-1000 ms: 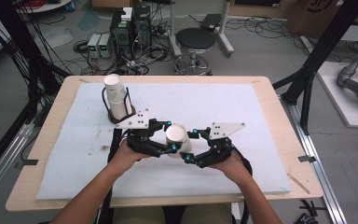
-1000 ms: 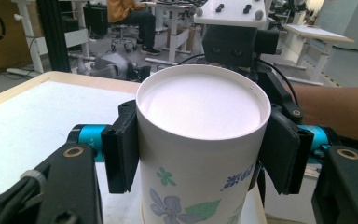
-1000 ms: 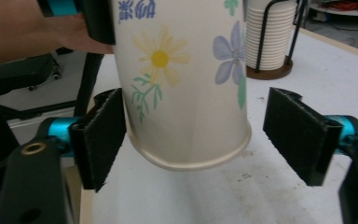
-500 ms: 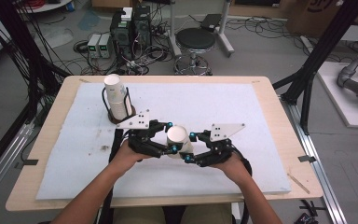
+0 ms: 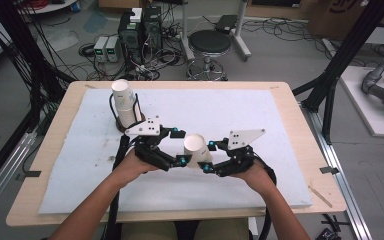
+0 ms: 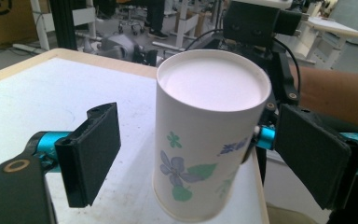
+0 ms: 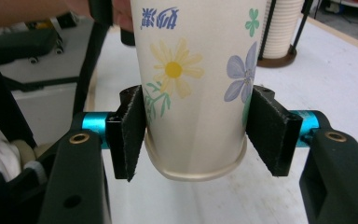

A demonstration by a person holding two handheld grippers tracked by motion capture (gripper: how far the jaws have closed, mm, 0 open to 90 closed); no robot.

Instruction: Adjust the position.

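High view: my two grippers meet around one upturned white paper cup printed with flowers [image 5: 196,149], near the front middle of the tabletop [image 5: 280,105].

I have the right gripper [image 5: 210,156] clenched on that cup; in the right gripper view its black pads [image 7: 129,135] press both sides of the cup wall [image 7: 196,84] just above the rim, which faces down, clear of the white foam mat [image 5: 260,125]. My left gripper [image 5: 178,147] is released: in the left gripper view its jaws stand apart on either side of the cup [image 6: 205,135], neither pad touching it, the closed base on top. Back left on the mat, well apart, a tall stack of white paper cups [image 5: 124,105] stands upright in a black wire holder on a round brown base [image 5: 130,125].
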